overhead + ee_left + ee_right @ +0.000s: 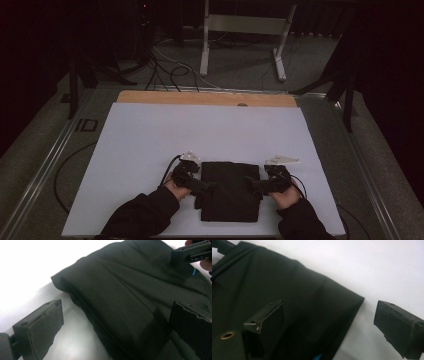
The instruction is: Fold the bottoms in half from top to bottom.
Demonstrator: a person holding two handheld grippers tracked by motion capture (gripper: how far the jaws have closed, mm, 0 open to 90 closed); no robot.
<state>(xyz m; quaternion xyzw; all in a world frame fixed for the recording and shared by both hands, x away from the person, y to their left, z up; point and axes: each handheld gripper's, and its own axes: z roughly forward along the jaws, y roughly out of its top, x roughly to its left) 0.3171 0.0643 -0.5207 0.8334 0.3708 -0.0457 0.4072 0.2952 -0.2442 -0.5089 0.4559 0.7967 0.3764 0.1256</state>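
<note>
Folded garment (231, 191): black woven cloth, matt, smooth with soft creases. Worktop (150, 135): white sheet, smooth, faint sheen; bare wood strip (200, 98) along far edge. Left tool (113, 322), right tool (329, 322): matt black plastic jaws, edges slightly rough.

**Hidden folds, cropped edges**

In the left gripper view, the dark folded cloth (130, 297) is cut off by the right and bottom edges. In the right gripper view, it is cut off at the left and bottom, and a small blue patch (318, 356) is too cropped to identify. The cloth's inner layers cannot be made out.
</note>
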